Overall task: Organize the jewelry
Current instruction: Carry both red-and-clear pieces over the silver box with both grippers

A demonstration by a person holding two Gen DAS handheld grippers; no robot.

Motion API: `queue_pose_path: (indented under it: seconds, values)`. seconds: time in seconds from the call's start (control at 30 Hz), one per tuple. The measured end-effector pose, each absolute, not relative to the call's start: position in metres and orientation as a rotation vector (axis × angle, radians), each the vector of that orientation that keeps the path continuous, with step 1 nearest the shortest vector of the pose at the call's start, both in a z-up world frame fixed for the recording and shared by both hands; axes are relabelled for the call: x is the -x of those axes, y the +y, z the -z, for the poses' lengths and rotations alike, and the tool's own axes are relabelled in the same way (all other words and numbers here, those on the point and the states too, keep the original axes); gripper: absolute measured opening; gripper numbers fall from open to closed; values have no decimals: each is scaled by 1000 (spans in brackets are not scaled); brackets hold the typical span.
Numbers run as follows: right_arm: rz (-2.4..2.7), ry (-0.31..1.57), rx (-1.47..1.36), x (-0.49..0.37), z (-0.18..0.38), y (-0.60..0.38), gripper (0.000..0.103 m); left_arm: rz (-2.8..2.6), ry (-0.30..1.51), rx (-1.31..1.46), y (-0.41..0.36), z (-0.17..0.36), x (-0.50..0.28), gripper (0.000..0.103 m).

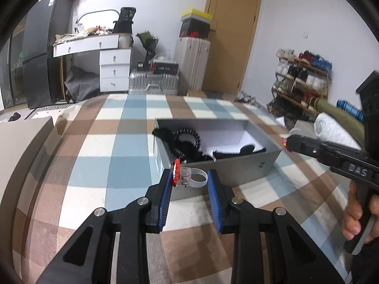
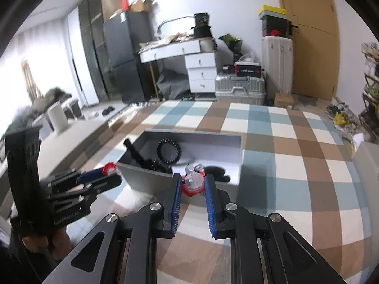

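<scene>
My left gripper (image 1: 190,174) is shut on a clear plastic ring with a red flower top (image 1: 183,177), held just in front of the open grey box (image 1: 236,163). The box holds a black spiked bracelet (image 1: 189,139) and other dark pieces. In the right wrist view my right gripper (image 2: 193,178) is shut on a second clear ring with a red base (image 2: 193,183), above the box's near wall (image 2: 146,177). The bracelet (image 2: 168,151) lies inside. The left gripper (image 2: 111,174) shows at the left with its ring (image 2: 109,166). The right gripper (image 1: 287,142) enters from the right of the box.
The box stands on a blue, brown and white checked cloth (image 1: 113,156). A person's hand (image 1: 355,215) grips the right tool's handle. A beige surface (image 1: 21,156) lies to the left. Beyond the bed's far edge stand a silver suitcase (image 2: 239,90) and white drawers (image 2: 201,73).
</scene>
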State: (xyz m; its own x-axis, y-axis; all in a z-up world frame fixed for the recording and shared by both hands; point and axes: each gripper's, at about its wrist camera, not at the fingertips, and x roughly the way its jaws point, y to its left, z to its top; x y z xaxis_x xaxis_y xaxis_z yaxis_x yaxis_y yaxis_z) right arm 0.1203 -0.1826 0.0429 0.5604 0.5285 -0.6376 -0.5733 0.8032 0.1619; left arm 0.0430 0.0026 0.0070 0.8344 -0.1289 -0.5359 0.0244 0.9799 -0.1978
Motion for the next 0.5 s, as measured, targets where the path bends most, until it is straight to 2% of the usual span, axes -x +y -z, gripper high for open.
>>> queue_pose_path:
  seconds: [0.5]
  values:
    - [-635, 802, -132, -172, -26, -181, 21, 98, 593, 90, -20, -27, -100, 24]
